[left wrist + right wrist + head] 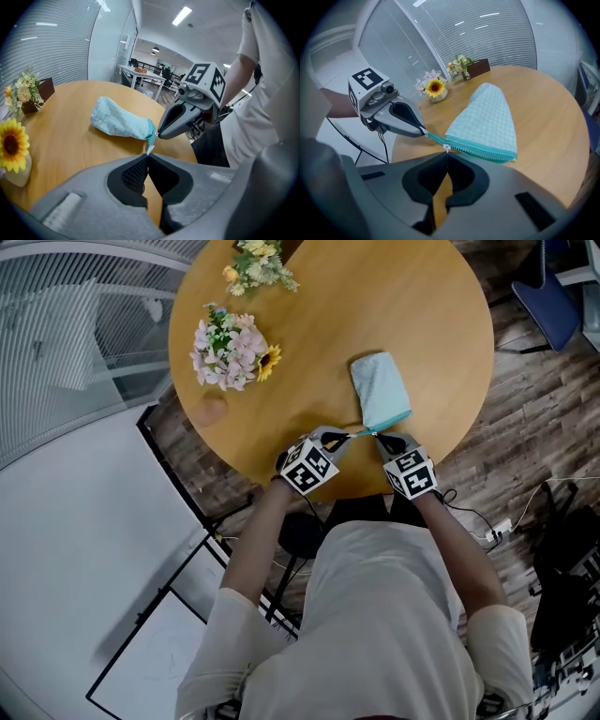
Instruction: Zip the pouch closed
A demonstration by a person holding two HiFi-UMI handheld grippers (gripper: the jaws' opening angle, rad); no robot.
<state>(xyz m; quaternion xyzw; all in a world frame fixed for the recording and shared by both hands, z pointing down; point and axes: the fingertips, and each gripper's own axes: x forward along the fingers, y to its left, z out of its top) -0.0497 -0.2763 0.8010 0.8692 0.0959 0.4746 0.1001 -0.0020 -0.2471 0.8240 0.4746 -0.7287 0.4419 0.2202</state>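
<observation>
A light blue checked pouch lies on the round wooden table, its teal zipper facing the near edge. My left gripper is shut on the end tab of the zipper tape; the right gripper view shows its tip pinching that teal tail. My right gripper is shut on the small white zipper pull, at the zipper's left end. The two gripper tips are nearly touching over the table's near edge.
A pink bouquet with a sunflower stands left of the pouch, and a yellow bouquet sits at the far edge. A blue chair and floor cables lie to the right of the table.
</observation>
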